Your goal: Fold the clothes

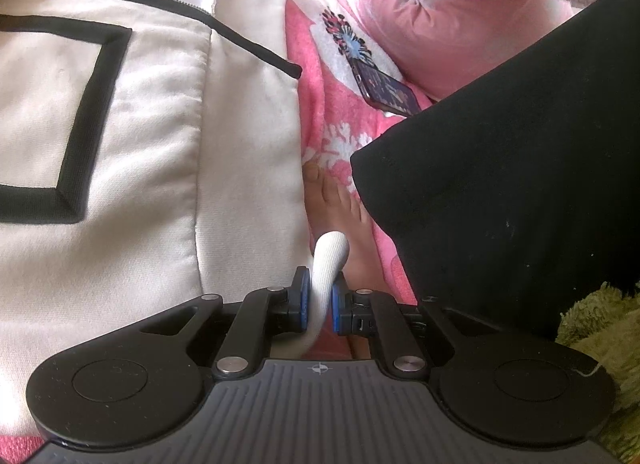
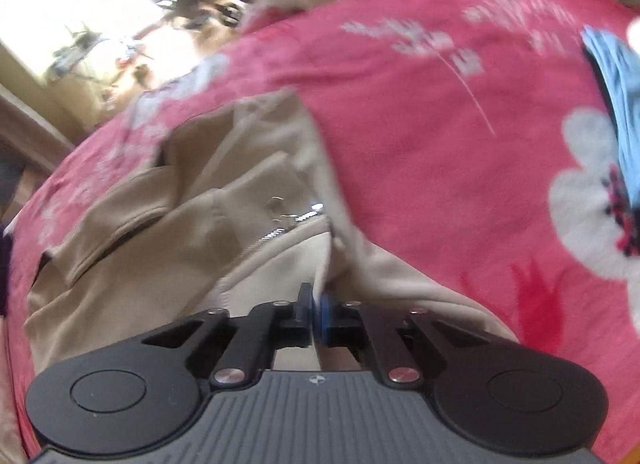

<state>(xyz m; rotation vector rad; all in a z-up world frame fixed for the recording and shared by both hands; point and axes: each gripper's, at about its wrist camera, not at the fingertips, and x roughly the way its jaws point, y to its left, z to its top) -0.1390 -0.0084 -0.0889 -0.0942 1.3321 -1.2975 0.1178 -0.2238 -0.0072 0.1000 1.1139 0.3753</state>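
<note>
The cream zip jacket is spread on the pink floral blanket; its ribbed hem is clamped by the left gripper, its zipper-side edge pinched by the right gripper, the body lying ahead of both.

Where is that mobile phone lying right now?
In the left wrist view, the phone lies on the pink flowered blanket, right of the white jacket and just above the black cloth.
</note>
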